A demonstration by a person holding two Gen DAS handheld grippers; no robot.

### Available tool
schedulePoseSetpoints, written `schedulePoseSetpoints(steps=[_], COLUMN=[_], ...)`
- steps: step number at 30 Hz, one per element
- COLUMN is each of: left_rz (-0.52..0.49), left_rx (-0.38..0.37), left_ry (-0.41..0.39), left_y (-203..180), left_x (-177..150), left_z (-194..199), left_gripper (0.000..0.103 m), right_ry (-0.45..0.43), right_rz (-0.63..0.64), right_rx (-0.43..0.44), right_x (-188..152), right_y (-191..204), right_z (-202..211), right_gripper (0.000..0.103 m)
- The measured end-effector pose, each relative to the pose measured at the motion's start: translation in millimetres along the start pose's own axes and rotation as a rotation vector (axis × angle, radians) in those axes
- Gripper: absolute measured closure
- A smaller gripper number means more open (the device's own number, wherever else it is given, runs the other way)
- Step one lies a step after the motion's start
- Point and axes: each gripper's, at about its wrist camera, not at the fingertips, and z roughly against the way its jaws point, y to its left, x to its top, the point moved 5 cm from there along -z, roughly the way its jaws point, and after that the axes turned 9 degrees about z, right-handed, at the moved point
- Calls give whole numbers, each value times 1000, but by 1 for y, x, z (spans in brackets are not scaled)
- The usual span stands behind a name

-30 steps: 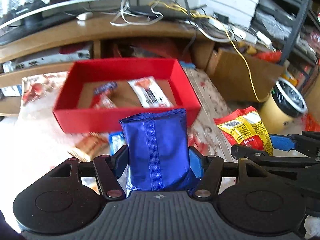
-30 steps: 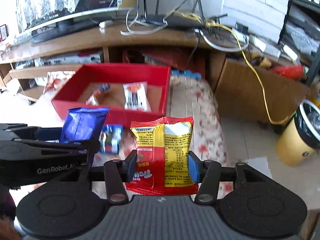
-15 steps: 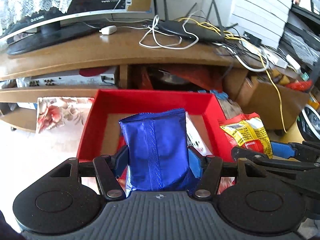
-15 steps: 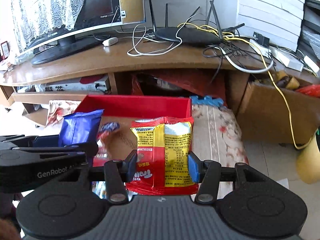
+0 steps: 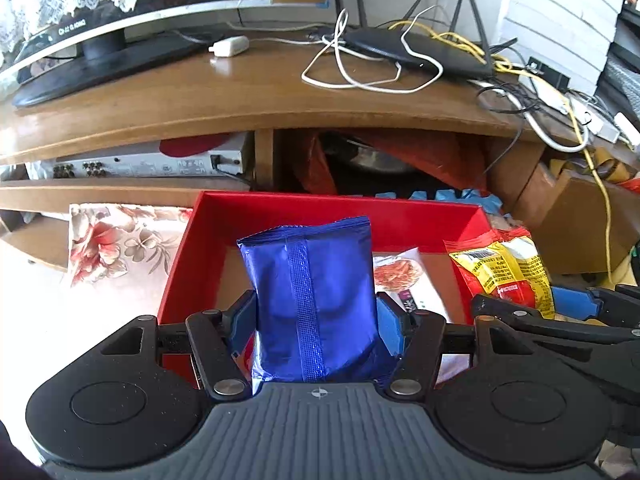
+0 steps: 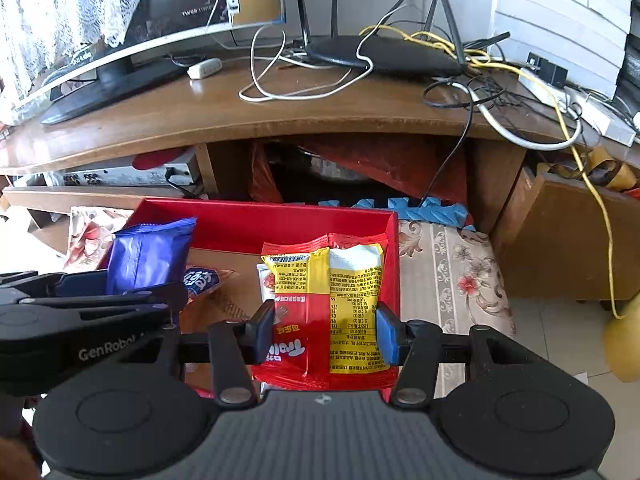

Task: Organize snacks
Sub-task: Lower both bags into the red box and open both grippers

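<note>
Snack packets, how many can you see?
4: blue packet in left gripper, yellow-red packet in right gripper, two in red box. More may hide.

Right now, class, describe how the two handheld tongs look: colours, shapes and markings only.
Both the left tongs and right tongs are matte black plastic with blue pads, silver pivot screws, round discs and a ribbed grey base. White "GenRobot" lettering marks the left one's side.

Blue packet point(image 5: 312, 300) upright, red-yellow packet point(image 6: 328, 304) upright, above red box point(image 5: 340, 208)
</note>
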Motion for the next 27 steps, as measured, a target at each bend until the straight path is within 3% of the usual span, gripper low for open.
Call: schedulePoseSetpoints(steps=[27], left_rz=[11], left_rx=[75], left_ry=[77], left_y=[11], left_x=[-15], left_z=[-41], left_gripper=[35], right_ry=[91], right_rz=[25], right_rx=[11], right_x=[-11], right_y=[7], right_z=[-52], right_gripper=[53])
